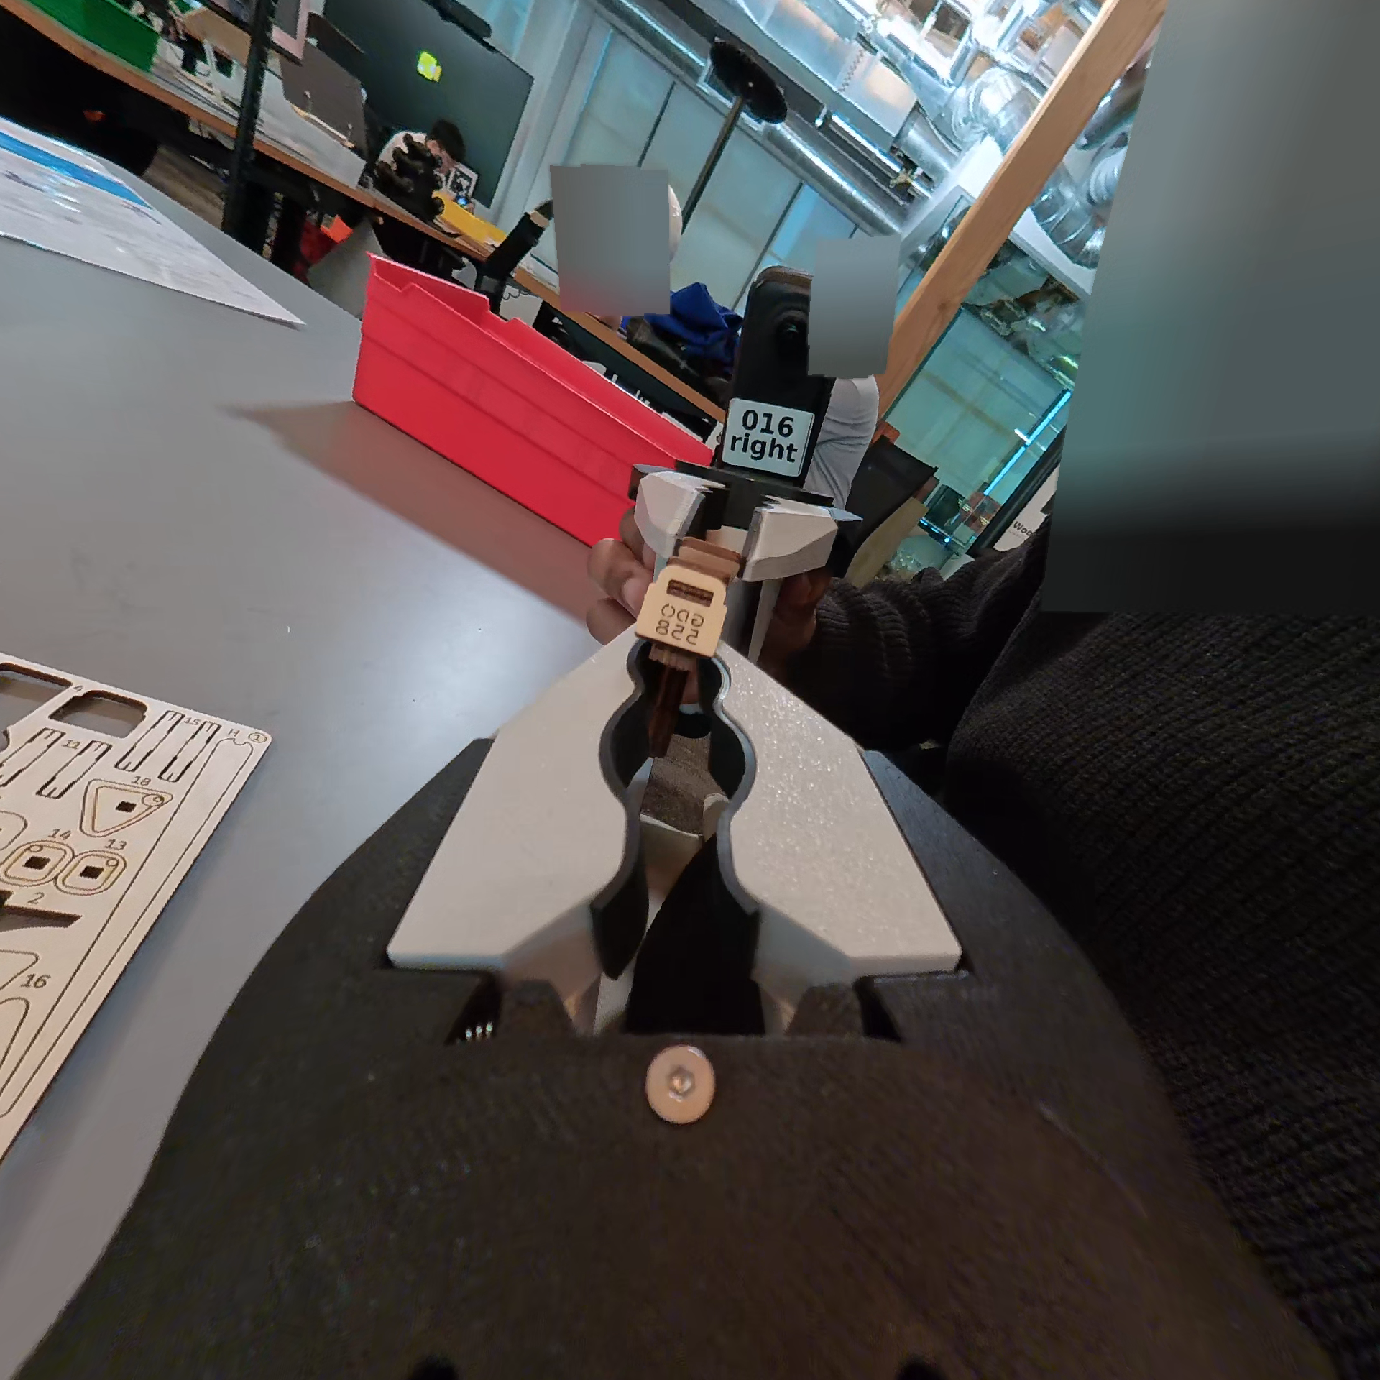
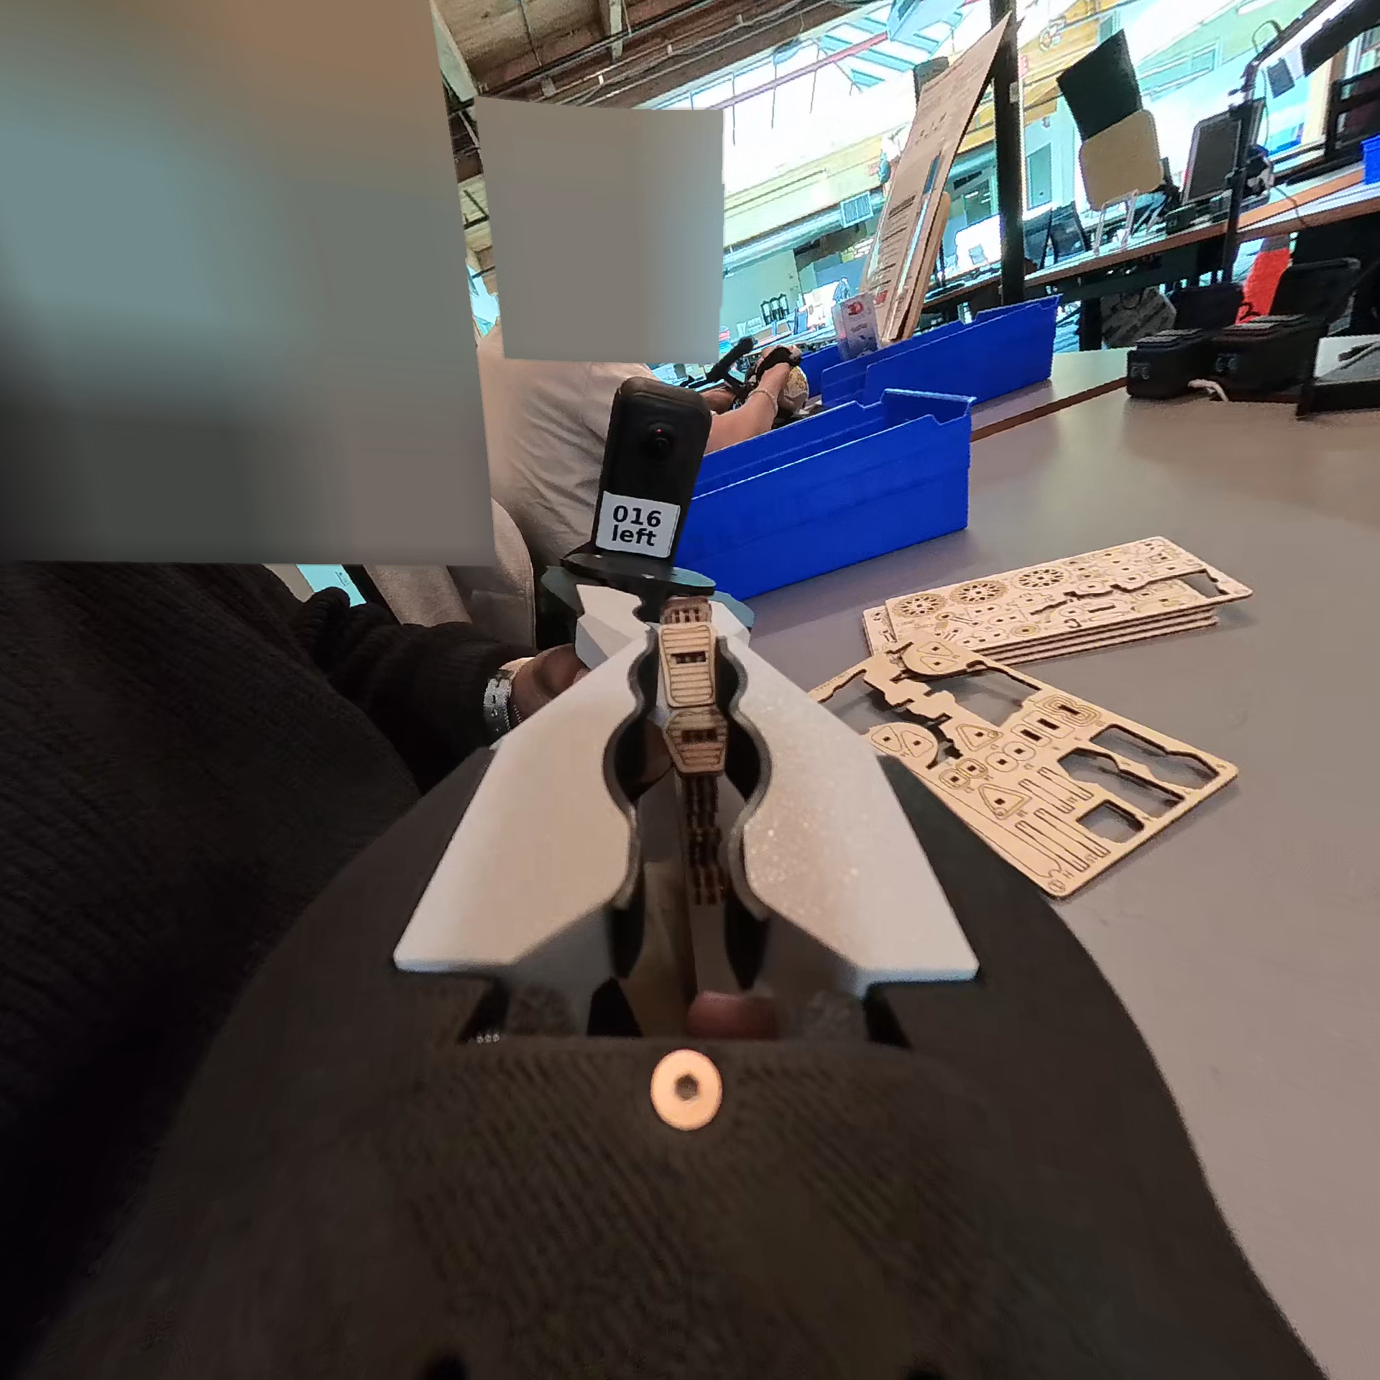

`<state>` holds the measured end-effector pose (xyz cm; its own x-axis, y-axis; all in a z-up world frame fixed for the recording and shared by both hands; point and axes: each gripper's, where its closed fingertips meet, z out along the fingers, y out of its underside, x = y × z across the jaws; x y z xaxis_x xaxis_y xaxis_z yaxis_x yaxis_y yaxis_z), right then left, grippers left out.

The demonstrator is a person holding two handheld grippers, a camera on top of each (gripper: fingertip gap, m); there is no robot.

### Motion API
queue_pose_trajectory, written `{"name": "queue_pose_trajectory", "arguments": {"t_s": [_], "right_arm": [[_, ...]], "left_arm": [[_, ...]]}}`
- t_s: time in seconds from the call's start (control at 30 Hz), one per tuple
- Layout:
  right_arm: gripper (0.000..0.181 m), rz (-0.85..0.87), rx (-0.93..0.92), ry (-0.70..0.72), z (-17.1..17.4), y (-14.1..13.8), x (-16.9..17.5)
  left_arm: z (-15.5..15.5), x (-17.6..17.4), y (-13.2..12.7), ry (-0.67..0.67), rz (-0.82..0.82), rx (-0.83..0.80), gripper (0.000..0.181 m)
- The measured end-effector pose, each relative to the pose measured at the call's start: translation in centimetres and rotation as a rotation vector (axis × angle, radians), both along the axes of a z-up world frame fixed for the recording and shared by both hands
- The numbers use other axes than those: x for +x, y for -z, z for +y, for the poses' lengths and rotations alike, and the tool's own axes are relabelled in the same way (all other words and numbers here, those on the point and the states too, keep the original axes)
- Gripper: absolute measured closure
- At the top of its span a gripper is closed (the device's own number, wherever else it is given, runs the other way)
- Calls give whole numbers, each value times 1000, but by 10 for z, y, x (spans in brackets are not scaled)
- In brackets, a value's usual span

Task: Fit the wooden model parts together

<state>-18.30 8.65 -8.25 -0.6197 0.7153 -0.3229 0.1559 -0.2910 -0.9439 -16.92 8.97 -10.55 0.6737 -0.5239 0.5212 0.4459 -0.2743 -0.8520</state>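
The wooden model (image 2: 691,735) is pinched between both closed hand-held grippers, left (image 1: 676,717) and right (image 2: 691,672); thin slats could be snapped by twisting.

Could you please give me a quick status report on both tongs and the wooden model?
Left tongs and right tongs tip to tip, both shut on the wooden model assembly. Assembly held above the grey table. Nothing in the way.
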Motion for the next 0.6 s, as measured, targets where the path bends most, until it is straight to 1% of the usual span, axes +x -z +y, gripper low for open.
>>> {"name": "queue_pose_trajectory", "arguments": {"t_s": [0.17, 0.33, 0.6], "right_arm": [[168, 2, 7, -7, -1, 0, 1], [168, 5, 10, -15, -2, 0, 2], [168, 11, 10, -15, -1, -2, 3]], "left_arm": [[-1, 1, 0, 5, 10, 6, 174], [-1, 5, 2, 6, 68, 14, 174], [-1, 3, 0, 6, 38, 16, 174]]}}
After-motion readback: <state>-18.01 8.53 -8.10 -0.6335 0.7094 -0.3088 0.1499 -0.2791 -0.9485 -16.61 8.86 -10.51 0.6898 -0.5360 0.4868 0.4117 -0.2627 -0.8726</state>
